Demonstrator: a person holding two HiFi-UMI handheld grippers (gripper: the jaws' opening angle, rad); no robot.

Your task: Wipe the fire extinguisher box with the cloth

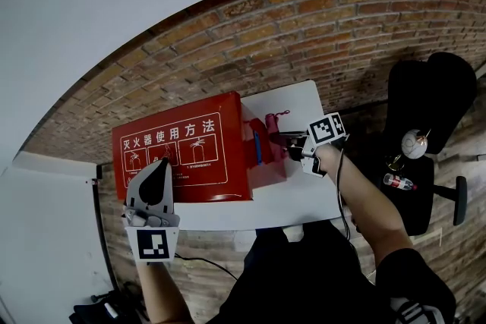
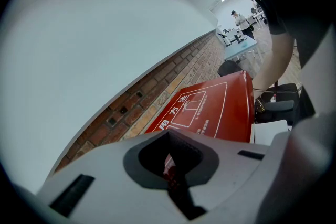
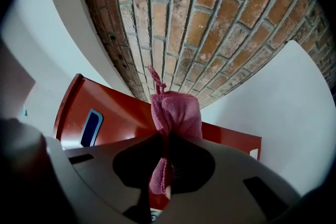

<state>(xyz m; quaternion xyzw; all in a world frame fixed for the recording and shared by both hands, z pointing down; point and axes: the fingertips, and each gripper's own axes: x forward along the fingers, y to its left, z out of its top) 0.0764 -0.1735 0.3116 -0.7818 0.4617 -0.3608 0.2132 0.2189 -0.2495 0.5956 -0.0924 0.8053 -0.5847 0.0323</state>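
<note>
On white table (image 1: 304, 193) by brick wall (image 1: 342, 26), red fire extinguisher box (image 1: 182, 155), right gripper (image 1: 284, 143) pinching pink cloth (image 3: 176, 113), left gripper (image 1: 161, 165) pressed together.

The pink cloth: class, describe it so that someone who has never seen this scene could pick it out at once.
Amid the brickwork, a white table bears a red fire extinguisher box. At the box's right side in the head view, the right gripper's tongs pinch the pink cloth. It alone is soft, bunched and pink, with a twisted tail.
</note>
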